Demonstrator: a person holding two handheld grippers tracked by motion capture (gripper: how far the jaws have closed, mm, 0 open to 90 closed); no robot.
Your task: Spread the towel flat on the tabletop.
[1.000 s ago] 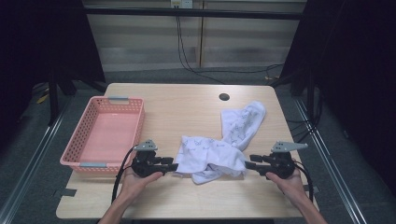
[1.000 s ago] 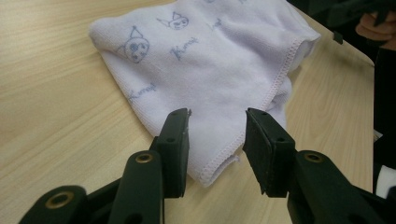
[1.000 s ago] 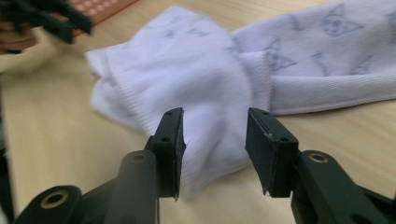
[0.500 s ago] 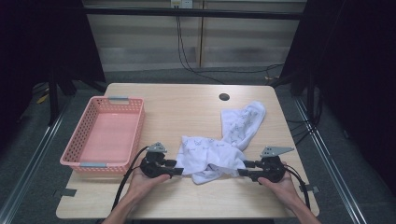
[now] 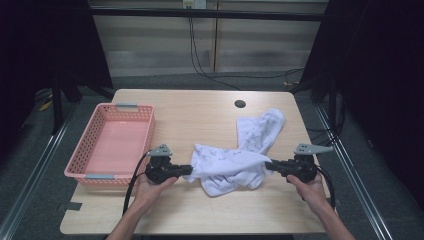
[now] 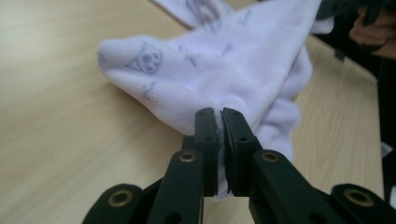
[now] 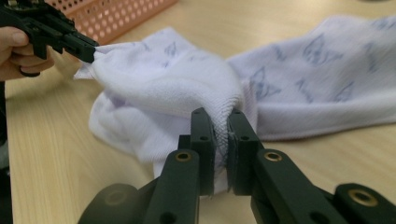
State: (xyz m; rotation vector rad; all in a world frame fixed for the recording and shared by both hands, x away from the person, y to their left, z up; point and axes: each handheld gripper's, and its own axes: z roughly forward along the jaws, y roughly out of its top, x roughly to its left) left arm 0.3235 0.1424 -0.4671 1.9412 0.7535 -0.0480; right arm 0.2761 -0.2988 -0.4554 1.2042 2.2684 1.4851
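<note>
A white towel (image 5: 235, 160) with a pale blue animal print lies crumpled on the wooden table (image 5: 200, 115), one end stretching toward the far right. My left gripper (image 5: 191, 169) holds its left edge, jaws having just closed, cloth pinched between the pads (image 6: 219, 140). At the towel's right edge my right gripper (image 5: 266, 164) has also just closed on a fold of the towel (image 7: 205, 88), cloth squeezed between its pads (image 7: 219, 149). The towel's near edge is pulled taut between the two grippers and lifted slightly. The left gripper (image 7: 88, 52) also appears far off in the right gripper view.
A pink plastic basket (image 5: 85, 152) stands empty on the left side of the table, close to my left hand. A dark round hole (image 5: 240, 104) sits in the tabletop at the back. Cables hang behind the table's far edge.
Both grippers moved inward onto the towel's edges and shut on the cloth. The towel's near edge is now stretched and raised between them.
</note>
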